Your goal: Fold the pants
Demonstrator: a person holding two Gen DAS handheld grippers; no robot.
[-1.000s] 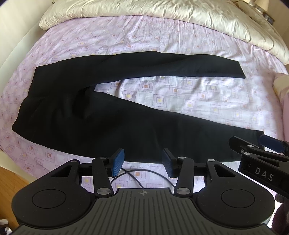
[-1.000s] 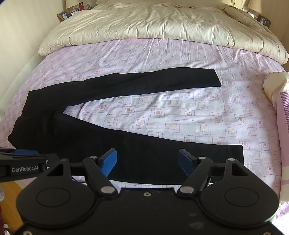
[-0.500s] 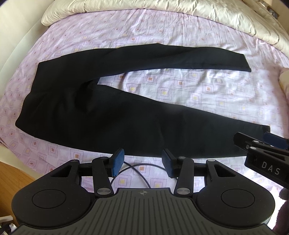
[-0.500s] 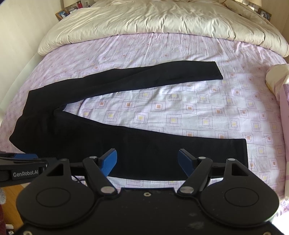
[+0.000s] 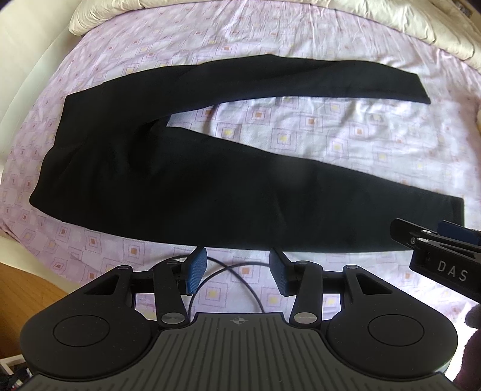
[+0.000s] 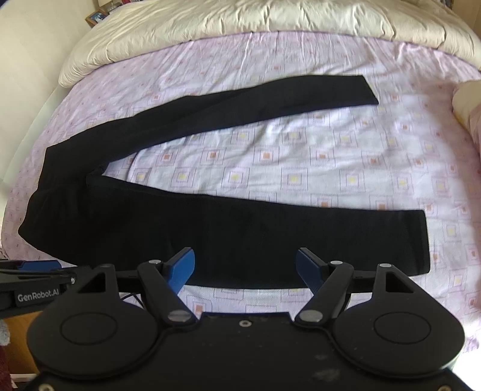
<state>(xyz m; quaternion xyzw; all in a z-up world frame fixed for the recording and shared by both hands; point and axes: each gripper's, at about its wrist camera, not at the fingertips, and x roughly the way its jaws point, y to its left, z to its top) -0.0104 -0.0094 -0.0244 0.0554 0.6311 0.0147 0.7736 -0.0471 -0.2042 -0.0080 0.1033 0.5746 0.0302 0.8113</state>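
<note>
The opening reach of the fold is being made, judging by the layout: nothing is being gripped yet. The black pants (image 5: 186, 186) are being shown spread flat on the bed sheet (image 5: 330, 135), waistband toward 9 o'clock and both legs running toward 3 o'clock, splayed in a narrow V. The left gripper (image 5: 237, 269) is being held released, its jaws apart and empty, just at the near leg's lower edge at 6 o'clock. The right gripper (image 6: 245, 266) is likewise being held wide and empty over that same near leg, closer to its hem at 3 o'clock.

Next, the near leg's edge is probably to be pinched at both places and carried toward 12 o'clock onto the far leg. The fabric is looking matte, soft and limp; the sheet is lilac with small printed squares, lightly creased. A cream duvet (image 6: 240, 27) is lying bunched at 12 o'clock.
</note>
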